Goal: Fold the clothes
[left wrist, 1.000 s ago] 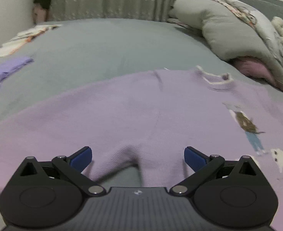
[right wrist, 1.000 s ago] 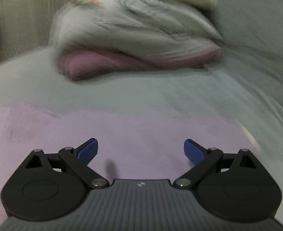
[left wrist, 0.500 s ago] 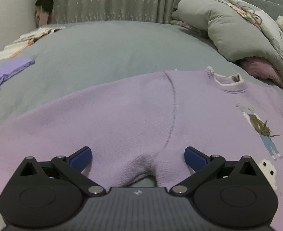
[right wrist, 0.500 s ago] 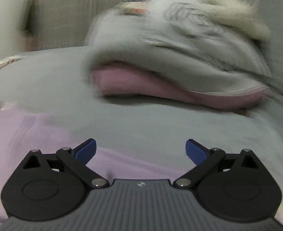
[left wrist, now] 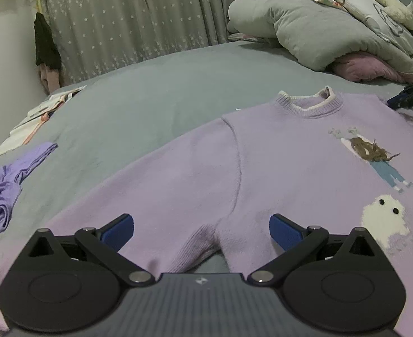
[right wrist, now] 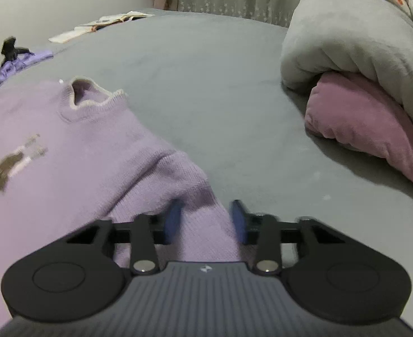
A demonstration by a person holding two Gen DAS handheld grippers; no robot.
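Right gripper (right wrist: 205,220) jaws apparently narrowed around sweater (right wrist: 99,168) sleeve.

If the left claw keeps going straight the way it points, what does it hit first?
Most likely the lilac knitted sweater spread flat on the grey bed cover: the open left claw hovers right over its underarm fold. Depth is uncertain.

A: What occupies the far right of the grey bedsheet (left wrist: 155,92)?
B: A grey quilt (left wrist: 313,31) heaped over a pink blanket (right wrist: 363,118).
A: And the left edge?
B: White papers (left wrist: 35,118); nearer, a crumpled violet garment (left wrist: 7,185). Star-patterned curtain (left wrist: 139,14) behind.
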